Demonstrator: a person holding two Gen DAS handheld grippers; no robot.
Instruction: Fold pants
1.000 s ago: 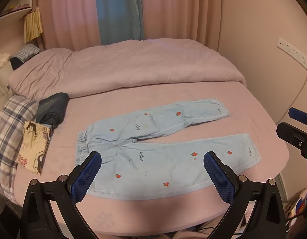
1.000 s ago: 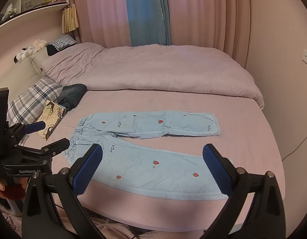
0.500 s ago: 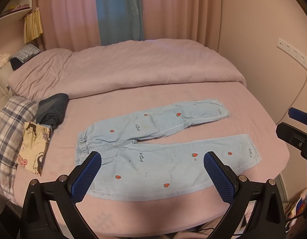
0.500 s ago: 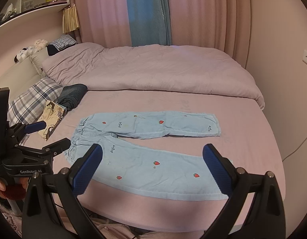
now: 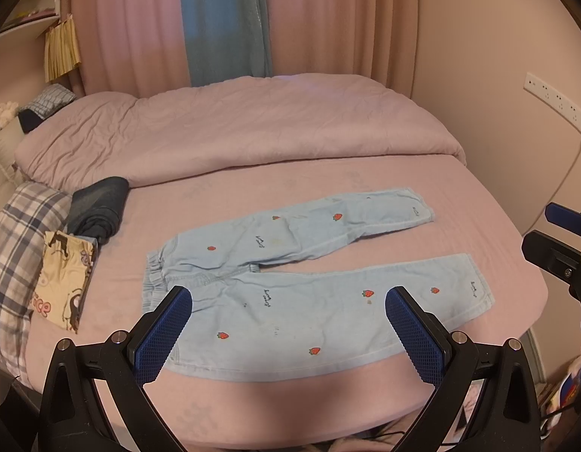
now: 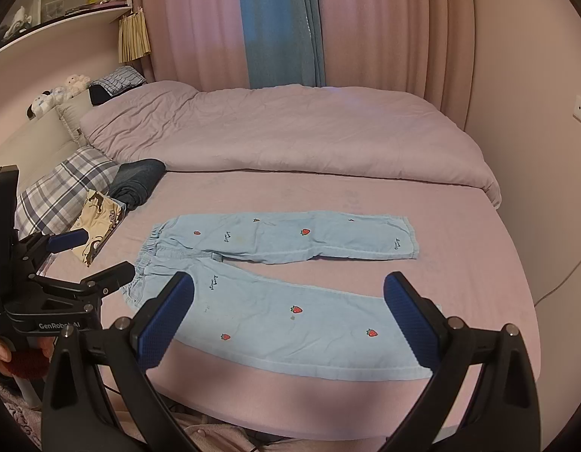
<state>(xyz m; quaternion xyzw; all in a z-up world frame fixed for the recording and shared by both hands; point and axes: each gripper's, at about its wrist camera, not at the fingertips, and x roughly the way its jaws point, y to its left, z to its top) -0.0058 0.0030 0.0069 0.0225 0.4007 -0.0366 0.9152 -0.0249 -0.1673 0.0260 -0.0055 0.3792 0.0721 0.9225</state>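
Light blue pants (image 5: 290,293) with small strawberry prints lie flat on the pink bed sheet (image 5: 253,192), legs spread apart, waistband to the left. They also show in the right wrist view (image 6: 275,293). My left gripper (image 5: 288,303) is open and empty, held above the near edge of the bed over the near leg. My right gripper (image 6: 288,288) is open and empty, also above the near leg. The left gripper shows at the left of the right wrist view (image 6: 98,256), near the waistband. Part of the right gripper (image 5: 554,241) shows at the right edge.
A folded pink duvet (image 5: 234,132) covers the far half of the bed. A plaid pillow (image 5: 15,248), a cartoon-print item (image 5: 62,278) and dark folded clothing (image 5: 98,209) lie at the left. Curtains (image 5: 222,19) hang behind. A wall with a socket strip (image 5: 554,96) stands to the right.
Both views have shifted only slightly. The pants have not moved and both grippers stay open.
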